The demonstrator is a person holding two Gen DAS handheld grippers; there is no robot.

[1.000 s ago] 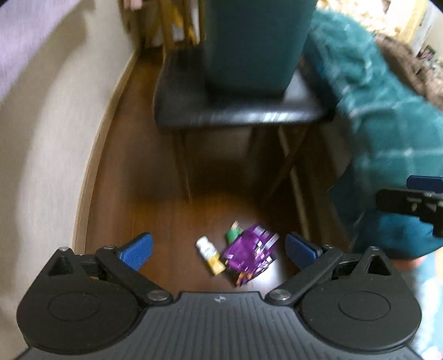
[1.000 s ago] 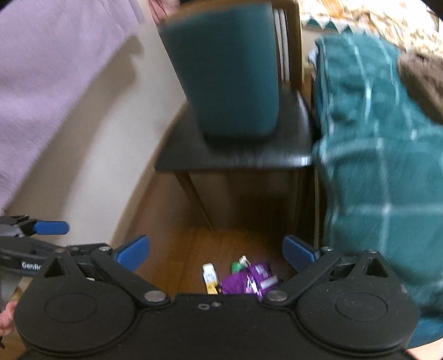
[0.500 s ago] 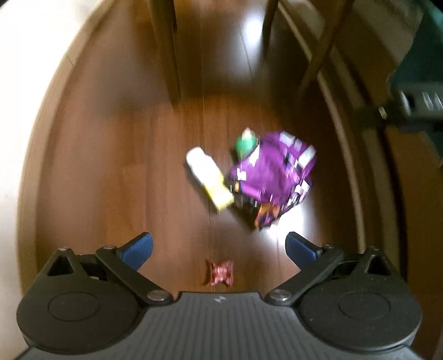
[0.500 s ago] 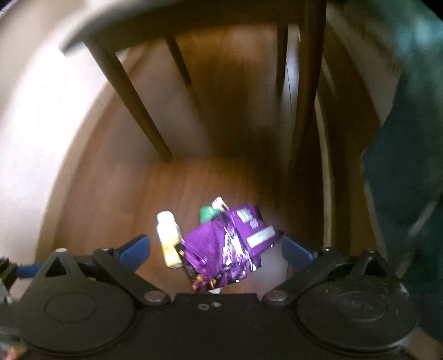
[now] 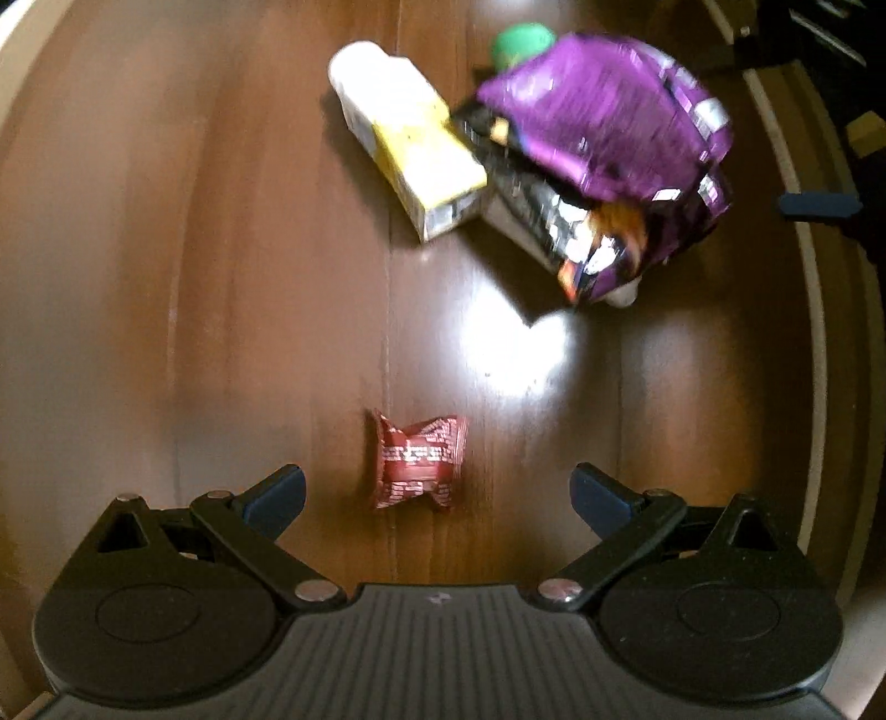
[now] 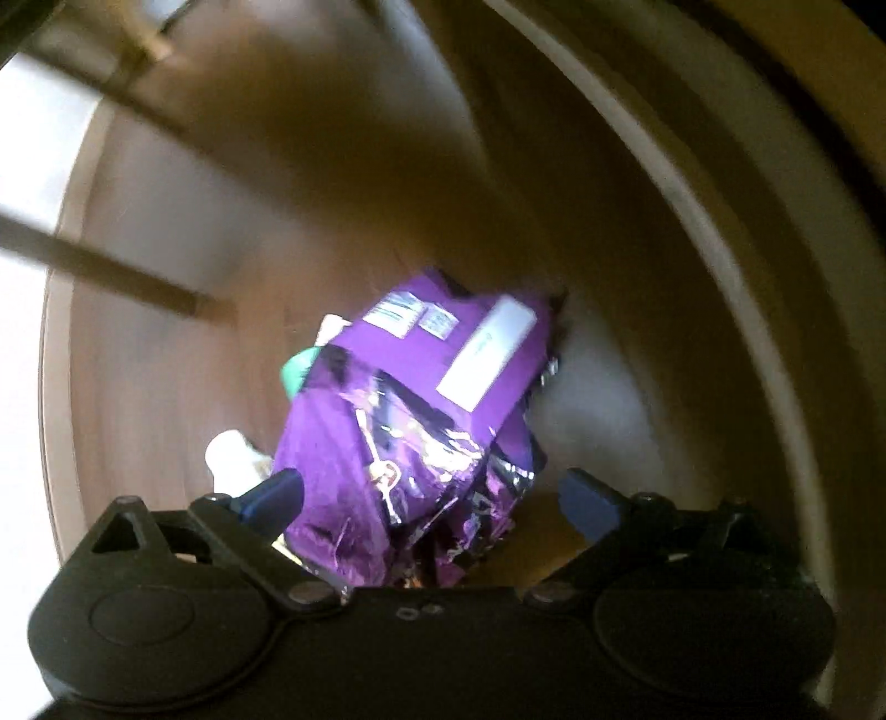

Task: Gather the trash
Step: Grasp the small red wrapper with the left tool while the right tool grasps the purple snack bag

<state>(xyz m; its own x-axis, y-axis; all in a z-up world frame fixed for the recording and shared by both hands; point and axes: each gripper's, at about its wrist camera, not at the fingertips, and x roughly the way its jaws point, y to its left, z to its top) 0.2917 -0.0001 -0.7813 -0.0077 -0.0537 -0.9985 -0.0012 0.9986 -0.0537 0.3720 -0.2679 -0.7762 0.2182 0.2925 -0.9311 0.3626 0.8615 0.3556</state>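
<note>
A small red candy wrapper (image 5: 418, 462) lies on the dark wood floor, just ahead of my left gripper (image 5: 437, 495), which is open with the wrapper between the lines of its fingers. Farther off lie a white and yellow carton (image 5: 407, 149), a green cap (image 5: 523, 39) and a crumpled purple snack bag (image 5: 609, 127). In the right wrist view the purple bag (image 6: 421, 410) fills the gap of my open right gripper (image 6: 432, 495). The green piece (image 6: 299, 371) and the white carton end (image 6: 230, 457) peek out at the bag's left.
A bright glare patch (image 5: 515, 354) shines on the floor between the wrapper and the bag. Chair legs (image 6: 105, 271) cross the upper left of the right wrist view. A pale baseboard (image 5: 814, 332) curves along the right. The other gripper's blue fingertip (image 5: 819, 204) shows at the right edge.
Both grippers have dropped close to the floor. The red wrapper now sits nearer my left fingers, and the purple bag has come between my right fingers. Both stayed open.
</note>
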